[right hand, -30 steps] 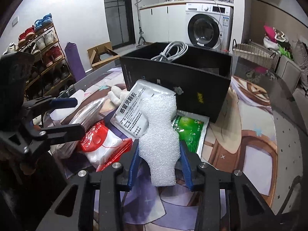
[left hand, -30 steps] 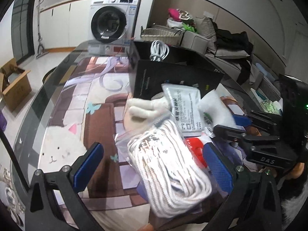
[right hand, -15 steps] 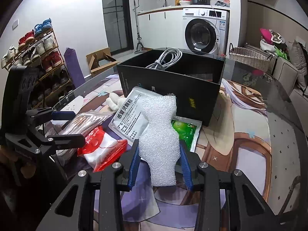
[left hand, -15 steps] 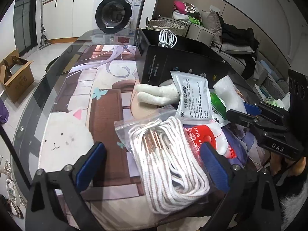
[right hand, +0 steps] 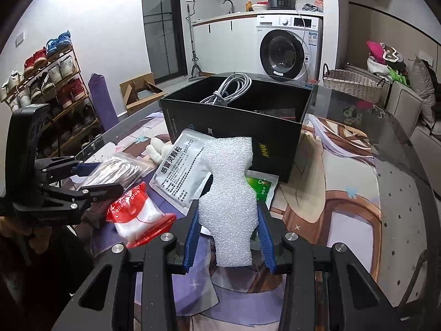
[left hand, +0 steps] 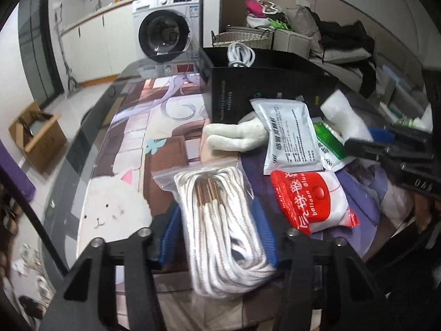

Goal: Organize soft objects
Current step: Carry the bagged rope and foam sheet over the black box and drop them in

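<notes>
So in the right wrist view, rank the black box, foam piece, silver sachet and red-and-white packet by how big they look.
1. black box
2. foam piece, though it sits nearest the camera, so this is inflated
3. silver sachet and red-and-white packet look alike; I won't rank them.

We count one bag of white cord (left hand: pixel 220 220), one foam piece (right hand: pixel 231 195), one silver sachet (left hand: pixel 289 135), one green packet (right hand: pixel 261 187), one red-and-white balloon glue pack (left hand: pixel 317 201), one white plush (left hand: pixel 237 135), one black box (right hand: pixel 237 127) holding one coiled cable (right hand: pixel 228 88).
</notes>
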A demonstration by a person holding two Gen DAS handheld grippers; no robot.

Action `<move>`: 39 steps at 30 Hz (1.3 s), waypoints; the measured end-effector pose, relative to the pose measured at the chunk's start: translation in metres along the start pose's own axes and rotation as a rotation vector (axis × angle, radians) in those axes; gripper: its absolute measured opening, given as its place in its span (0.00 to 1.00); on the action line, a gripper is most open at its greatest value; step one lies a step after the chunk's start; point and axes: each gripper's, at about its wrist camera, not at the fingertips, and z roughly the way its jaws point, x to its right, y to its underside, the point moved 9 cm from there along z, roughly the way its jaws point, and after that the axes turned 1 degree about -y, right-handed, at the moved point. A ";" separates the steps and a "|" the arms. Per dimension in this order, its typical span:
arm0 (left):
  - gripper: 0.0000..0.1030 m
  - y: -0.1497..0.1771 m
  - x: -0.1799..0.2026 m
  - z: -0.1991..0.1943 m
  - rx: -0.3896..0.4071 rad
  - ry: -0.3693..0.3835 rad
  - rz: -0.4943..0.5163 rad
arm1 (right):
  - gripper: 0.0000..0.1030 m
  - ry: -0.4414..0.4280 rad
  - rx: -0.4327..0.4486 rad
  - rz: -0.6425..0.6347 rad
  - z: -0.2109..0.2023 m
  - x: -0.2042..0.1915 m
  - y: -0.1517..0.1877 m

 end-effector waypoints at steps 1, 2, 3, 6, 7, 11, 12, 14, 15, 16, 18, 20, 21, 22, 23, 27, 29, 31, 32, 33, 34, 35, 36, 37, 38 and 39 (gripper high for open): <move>0.44 -0.001 0.001 0.000 0.004 -0.009 0.010 | 0.38 0.000 0.002 0.000 0.000 0.000 0.000; 0.41 -0.001 0.002 0.000 0.008 -0.017 0.021 | 0.38 0.002 0.005 -0.002 -0.001 0.000 0.000; 0.40 -0.003 0.002 0.000 0.011 -0.021 0.022 | 0.38 0.002 0.006 -0.003 -0.001 0.000 0.000; 0.36 -0.005 -0.002 -0.001 0.017 -0.029 0.008 | 0.38 0.002 0.015 0.000 -0.003 0.000 -0.002; 0.35 -0.006 -0.005 -0.002 0.021 -0.034 0.003 | 0.38 0.002 0.021 0.001 -0.005 0.000 -0.003; 0.33 -0.007 -0.010 -0.003 0.030 -0.045 -0.012 | 0.38 0.001 0.046 0.003 -0.010 0.000 -0.008; 0.33 -0.007 -0.011 -0.004 0.031 -0.042 -0.018 | 0.38 0.001 0.052 0.003 -0.012 0.000 -0.008; 0.33 -0.009 -0.012 -0.006 0.042 -0.039 -0.028 | 0.38 -0.001 0.058 0.002 -0.014 0.000 -0.010; 0.33 -0.009 -0.012 -0.007 0.045 -0.028 -0.033 | 0.38 0.000 0.062 0.002 -0.015 0.000 -0.010; 0.33 -0.010 -0.012 -0.007 0.047 -0.023 -0.039 | 0.38 0.000 0.063 0.003 -0.015 0.001 -0.010; 0.33 -0.013 -0.010 -0.008 0.054 -0.020 -0.044 | 0.38 -0.002 0.065 0.008 -0.016 0.002 -0.010; 0.33 -0.017 -0.008 -0.012 0.071 -0.007 -0.051 | 0.38 0.000 0.072 0.013 -0.019 0.005 -0.010; 0.33 -0.020 -0.006 -0.015 0.084 0.000 -0.054 | 0.38 -0.001 0.077 0.016 -0.021 0.006 -0.011; 0.33 -0.022 -0.006 -0.016 0.091 0.004 -0.058 | 0.38 -0.003 0.085 0.018 -0.024 0.008 -0.011; 0.33 -0.025 -0.004 -0.019 0.099 0.011 -0.064 | 0.38 -0.003 0.090 0.020 -0.025 0.008 -0.012; 0.33 -0.038 0.000 -0.028 0.137 0.041 -0.076 | 0.38 -0.006 0.106 0.036 -0.032 0.012 -0.017; 0.33 -0.044 0.002 -0.032 0.152 0.055 -0.078 | 0.38 -0.005 0.115 0.038 -0.035 0.013 -0.019; 0.33 -0.052 0.003 -0.036 0.167 0.065 -0.083 | 0.38 -0.007 0.122 0.039 -0.037 0.012 -0.021; 0.33 -0.055 0.003 -0.038 0.173 0.068 -0.085 | 0.38 -0.009 0.126 0.040 -0.039 0.011 -0.022; 0.33 -0.060 0.003 -0.041 0.185 0.071 -0.088 | 0.38 -0.012 0.129 0.041 -0.040 0.011 -0.023; 0.33 -0.062 0.004 -0.043 0.192 0.074 -0.087 | 0.38 -0.014 0.133 0.041 -0.041 0.010 -0.024; 0.33 -0.067 0.005 -0.046 0.203 0.083 -0.086 | 0.38 -0.014 0.135 0.041 -0.041 0.009 -0.026; 0.33 -0.071 0.005 -0.048 0.210 0.085 -0.084 | 0.38 -0.017 0.136 0.042 -0.042 0.008 -0.028; 0.33 -0.074 0.005 -0.049 0.217 0.083 -0.083 | 0.38 -0.023 0.136 0.045 -0.041 0.007 -0.029; 0.33 -0.078 0.005 -0.050 0.224 0.083 -0.081 | 0.38 -0.028 0.138 0.047 -0.041 0.006 -0.030; 0.33 -0.082 0.005 -0.051 0.228 0.088 -0.081 | 0.38 -0.028 0.142 0.045 -0.042 0.005 -0.033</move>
